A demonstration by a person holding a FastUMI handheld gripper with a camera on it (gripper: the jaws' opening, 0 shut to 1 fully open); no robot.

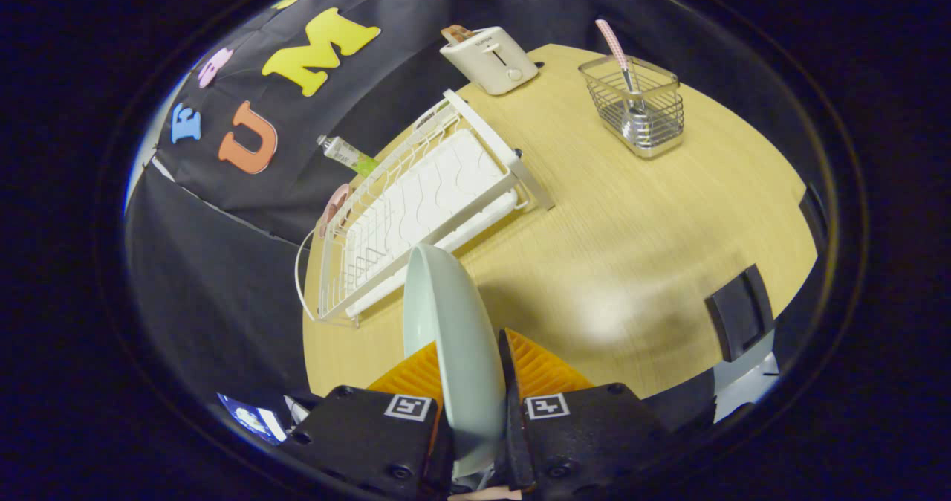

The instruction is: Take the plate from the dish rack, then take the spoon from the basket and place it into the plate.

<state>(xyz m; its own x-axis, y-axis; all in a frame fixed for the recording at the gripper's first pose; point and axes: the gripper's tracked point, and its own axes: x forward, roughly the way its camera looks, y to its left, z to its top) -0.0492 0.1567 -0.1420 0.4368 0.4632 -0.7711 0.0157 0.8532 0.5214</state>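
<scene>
Plate (455,337), pale green, smooth and glossy, stands on edge clamped between the orange ribbed fingers (539,367) of the gripper (469,371), raised over a round light-wood table (631,218). Just beyond it lies the white wire dish rack (416,204). Farther off, a metal wire basket (639,107) holds a spoon (620,59) beside a cream toaster (492,59).
</scene>
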